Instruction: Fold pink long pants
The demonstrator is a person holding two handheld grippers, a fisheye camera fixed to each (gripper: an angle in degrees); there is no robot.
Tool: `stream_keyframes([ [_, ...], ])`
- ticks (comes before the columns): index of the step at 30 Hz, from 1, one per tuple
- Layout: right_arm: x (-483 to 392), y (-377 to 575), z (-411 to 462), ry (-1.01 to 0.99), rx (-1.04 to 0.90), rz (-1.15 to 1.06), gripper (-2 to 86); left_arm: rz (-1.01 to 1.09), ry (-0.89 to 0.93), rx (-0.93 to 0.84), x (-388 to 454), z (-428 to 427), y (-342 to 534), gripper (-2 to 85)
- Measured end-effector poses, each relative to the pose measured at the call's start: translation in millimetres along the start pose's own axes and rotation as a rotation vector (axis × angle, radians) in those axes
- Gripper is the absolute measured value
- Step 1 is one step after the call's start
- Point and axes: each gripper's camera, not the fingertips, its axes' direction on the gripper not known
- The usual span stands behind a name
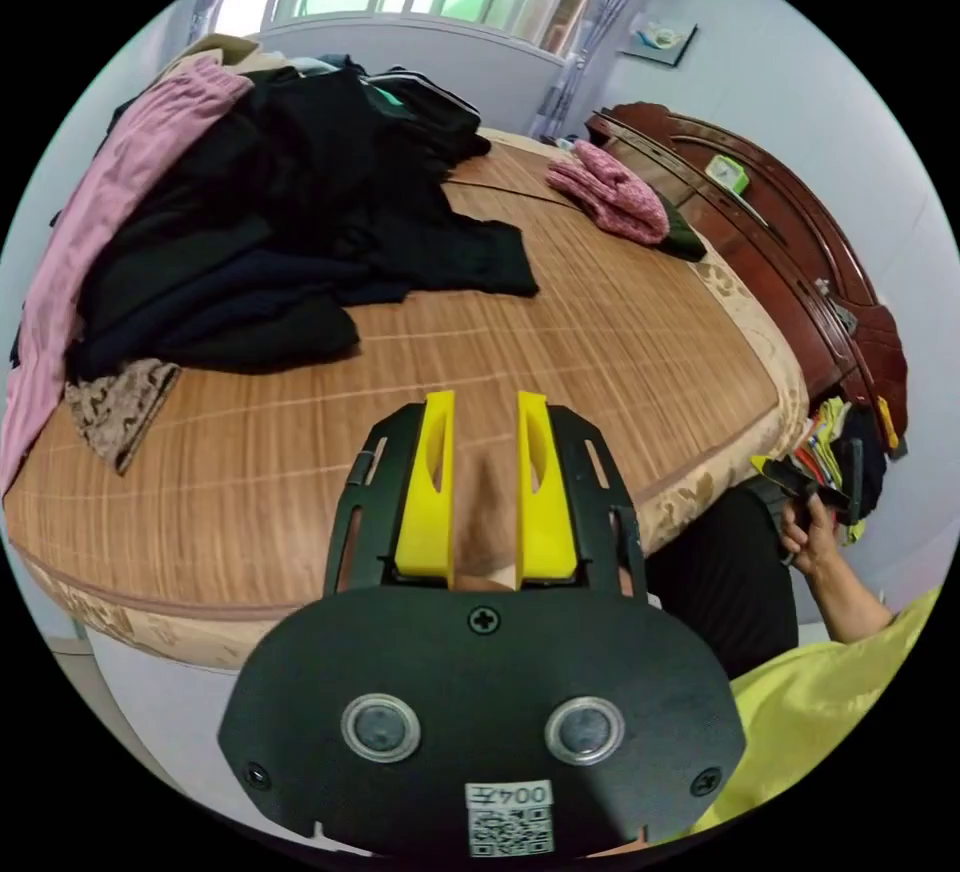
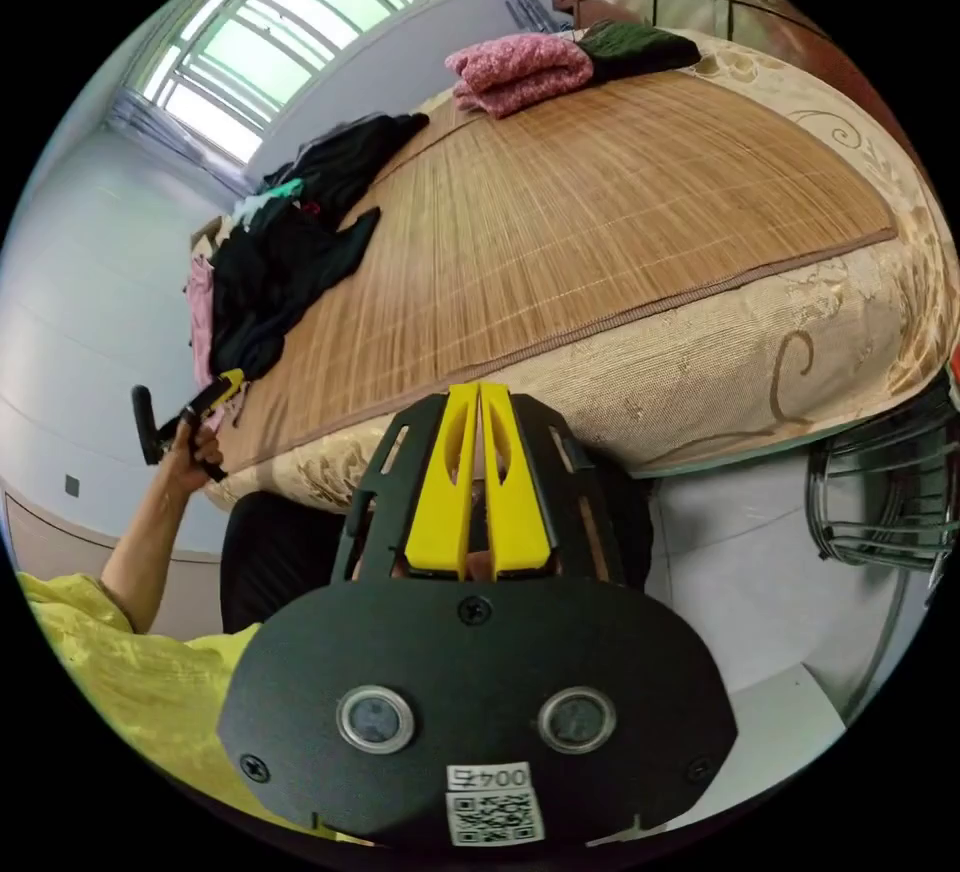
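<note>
Both empty: left fingers (image 1: pixel 485 412) apart, right fingers (image 2: pixel 478 402) together. Pink pants (image 1: pixel 95 222) drape the pile at the bed's (image 1: pixel 600 332) far corner; I'd pinch the waistband first.

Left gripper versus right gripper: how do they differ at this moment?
The left gripper has its yellow fingers parted with a clear gap; the right gripper has its fingers meeting at the tips. The left hovers over the bamboo mat; the right sits lower, off the bed's edge. Both hold nothing, and the pink pants lie untouched on the clothes pile.
</note>
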Motion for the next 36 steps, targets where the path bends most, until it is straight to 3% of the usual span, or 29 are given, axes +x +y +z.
stream_keyframes([
  [5, 39, -15, 78, 0.144, -0.135, -0.07, -0.7, -0.077, -0.105, 0.074, -56, -26, -38, 9.9],
  [13, 133, -28, 156, 0.131, -0.2, -0.065, -0.8, 0.025, -0.649, 0.206, -98, -80, -178, 13.5],
  [18, 189, -36, 193, 0.136, -0.213, -0.062, -0.8, -0.004, -0.79, 0.116, -125, -74, -259, 13.4],
  [22, 237, -41, 220, 0.139, -0.213, -0.046, -0.8, -0.005, -0.62, 0.035, -153, -84, -285, 5.9],
  [27, 291, -45, 244, 0.137, -0.205, -0.043, -0.8, 0.061, -0.477, 0.208, -142, -168, -246, 3.8],
  [31, 338, -48, 259, 0.115, -0.195, -0.032, -0.8, 0.146, -0.272, 0.292, -83, -232, -159, 3.3],
  [36, 388, -43, 257, 0.073, -0.107, -0.004, -0.8, 0.224, 0.07, 0.214, 25, -200, -65, 2.9],
])
